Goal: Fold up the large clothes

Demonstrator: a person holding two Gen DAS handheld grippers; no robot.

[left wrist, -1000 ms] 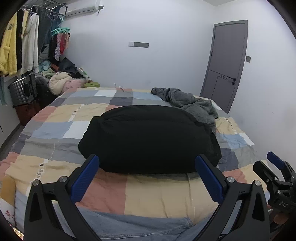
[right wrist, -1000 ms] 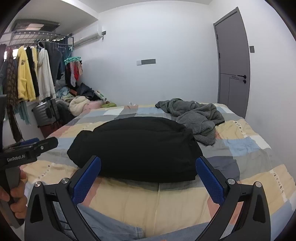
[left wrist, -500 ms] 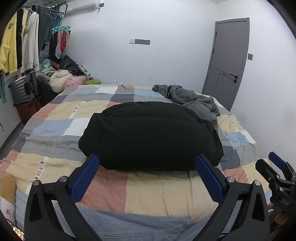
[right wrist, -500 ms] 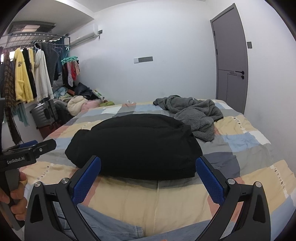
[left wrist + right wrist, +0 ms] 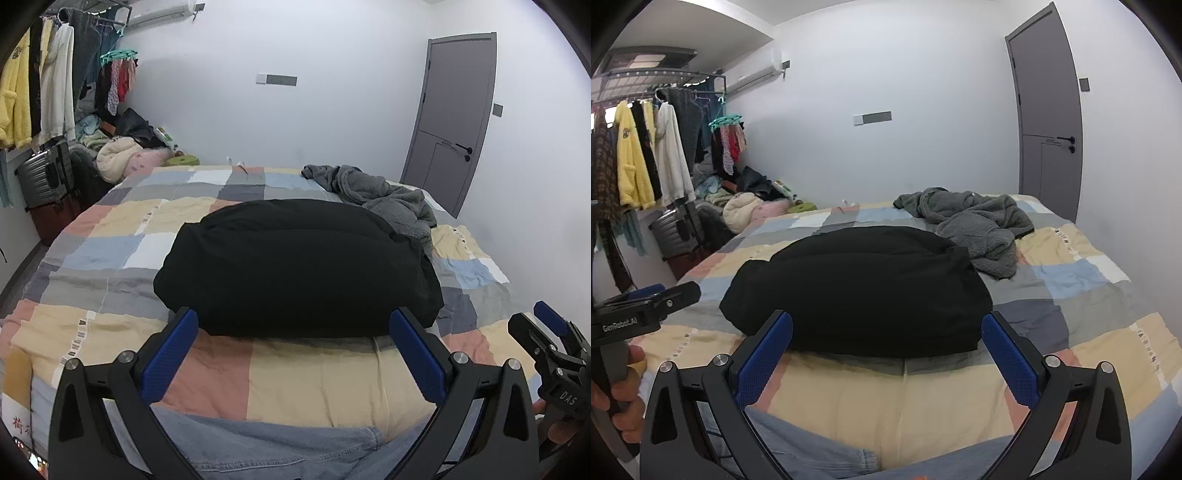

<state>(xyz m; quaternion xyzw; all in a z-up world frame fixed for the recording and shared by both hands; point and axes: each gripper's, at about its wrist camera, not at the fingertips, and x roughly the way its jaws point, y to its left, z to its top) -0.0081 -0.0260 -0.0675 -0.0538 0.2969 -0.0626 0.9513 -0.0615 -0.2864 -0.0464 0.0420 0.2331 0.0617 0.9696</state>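
Note:
A bulky black garment (image 5: pixel 295 266) (image 5: pixel 857 288) lies folded into a thick block in the middle of the patchwork bed (image 5: pixel 110 229) (image 5: pixel 1089 273). A crumpled grey fleece garment (image 5: pixel 380 195) (image 5: pixel 975 221) rests behind it toward the right. My left gripper (image 5: pixel 295 339) hangs open just short of the black garment's near edge, nothing between its blue pads. My right gripper (image 5: pixel 886 339) is likewise open and empty near that edge. Denim-clad legs (image 5: pixel 258 446) fill the bottom of both views.
A clothes rack (image 5: pixel 646 155) with hanging garments, a grey suitcase (image 5: pixel 44 177) and a heap of clothes (image 5: pixel 122 155) stand left of the bed. A grey door (image 5: pixel 454 122) is at the back right. A hand (image 5: pixel 620 398) holds the left gripper's handle.
Both wrist views have tilted down a little, so the black garment sits slightly higher and closer in frame. Both grippers stay open; the garments have not moved.

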